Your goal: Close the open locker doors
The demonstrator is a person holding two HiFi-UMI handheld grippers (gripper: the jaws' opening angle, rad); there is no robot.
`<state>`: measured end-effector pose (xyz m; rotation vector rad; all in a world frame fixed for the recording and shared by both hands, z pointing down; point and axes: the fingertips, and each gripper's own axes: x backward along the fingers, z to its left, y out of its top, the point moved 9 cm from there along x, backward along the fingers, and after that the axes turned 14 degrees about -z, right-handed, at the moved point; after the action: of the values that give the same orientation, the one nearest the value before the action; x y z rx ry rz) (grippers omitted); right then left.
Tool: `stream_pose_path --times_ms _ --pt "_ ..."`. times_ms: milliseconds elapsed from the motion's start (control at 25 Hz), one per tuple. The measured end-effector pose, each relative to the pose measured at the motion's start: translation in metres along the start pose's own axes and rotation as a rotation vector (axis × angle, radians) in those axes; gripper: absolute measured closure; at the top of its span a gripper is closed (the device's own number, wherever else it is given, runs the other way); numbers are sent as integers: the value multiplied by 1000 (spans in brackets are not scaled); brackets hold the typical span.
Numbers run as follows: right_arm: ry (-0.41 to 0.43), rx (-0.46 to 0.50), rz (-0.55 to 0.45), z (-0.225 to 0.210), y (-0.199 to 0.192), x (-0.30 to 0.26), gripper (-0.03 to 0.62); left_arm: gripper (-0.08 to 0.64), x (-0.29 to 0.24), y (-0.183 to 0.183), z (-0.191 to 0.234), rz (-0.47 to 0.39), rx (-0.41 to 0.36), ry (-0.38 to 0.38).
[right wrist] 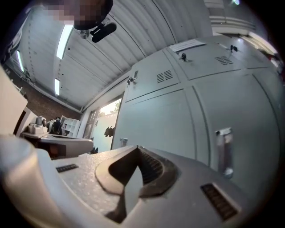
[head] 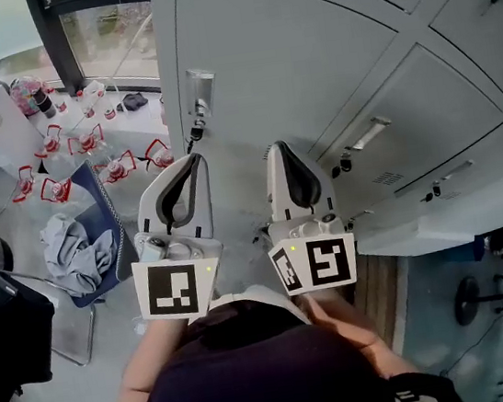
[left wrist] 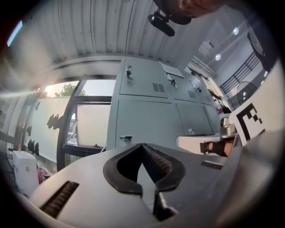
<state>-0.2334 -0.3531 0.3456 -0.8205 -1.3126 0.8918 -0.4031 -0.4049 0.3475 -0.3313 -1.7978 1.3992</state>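
Mostly done: locker doors (head: 287,60) ahead look shut, one lower-right door (head: 449,219) seems left open; left tongs (left wrist: 142,146) and right tongs (right wrist: 137,148) closed, empty.

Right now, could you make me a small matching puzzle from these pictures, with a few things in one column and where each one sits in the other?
Things:
1. bottles
2. grey cloth
3. silver handle

Places:
A. on a locker door
B. on the floor by the window
C. lying on the chair

Pairs: 1-B, 2-C, 3-A
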Motion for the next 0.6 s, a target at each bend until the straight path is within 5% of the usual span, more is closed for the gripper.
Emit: stream_pose_path --times_ms 360,600 --pt "-134 104 61 -95 46 122 592 558 4 11 -133 18 9 -142" --pt "-188 114 87 -144 59 195 592 558 20 3 -212 28 60 -154"
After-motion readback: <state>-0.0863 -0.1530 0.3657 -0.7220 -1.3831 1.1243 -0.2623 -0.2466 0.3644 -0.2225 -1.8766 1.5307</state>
